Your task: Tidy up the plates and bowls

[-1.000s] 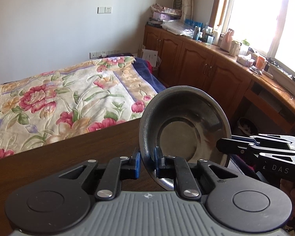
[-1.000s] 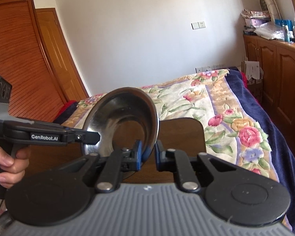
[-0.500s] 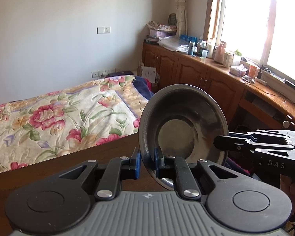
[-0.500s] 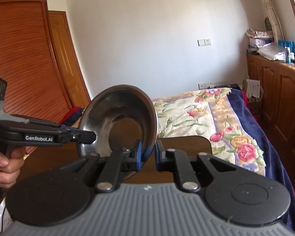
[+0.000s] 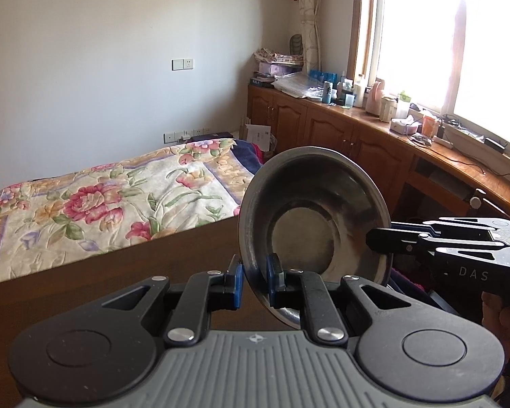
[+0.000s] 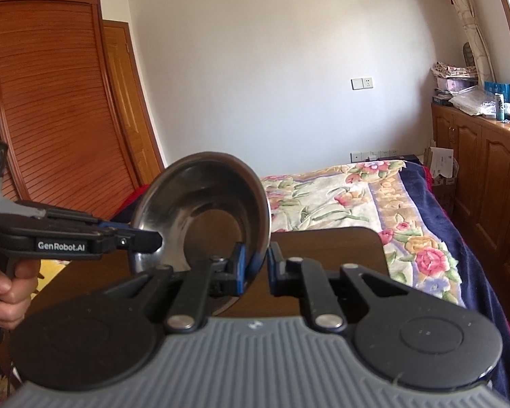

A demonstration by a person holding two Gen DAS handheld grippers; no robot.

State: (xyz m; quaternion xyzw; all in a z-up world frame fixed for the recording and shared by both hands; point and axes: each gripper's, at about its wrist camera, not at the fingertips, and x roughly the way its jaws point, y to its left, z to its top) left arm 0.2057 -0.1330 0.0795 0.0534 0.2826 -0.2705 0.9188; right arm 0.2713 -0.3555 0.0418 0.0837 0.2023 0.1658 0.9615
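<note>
A round stainless-steel bowl [image 5: 314,214] with a flat bottom and a dull, smudged inside is held in the air, tipped on edge so its hollow faces the cameras. Its rim is pinched on opposite sides, and it hangs above the dark brown worktop [image 5: 119,272].

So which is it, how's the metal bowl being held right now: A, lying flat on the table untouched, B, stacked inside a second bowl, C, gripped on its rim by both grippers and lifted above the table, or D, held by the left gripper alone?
C: the left gripper and the right gripper each pinch the rim of the metal bowl, which is tilted up off the brown table.
</note>
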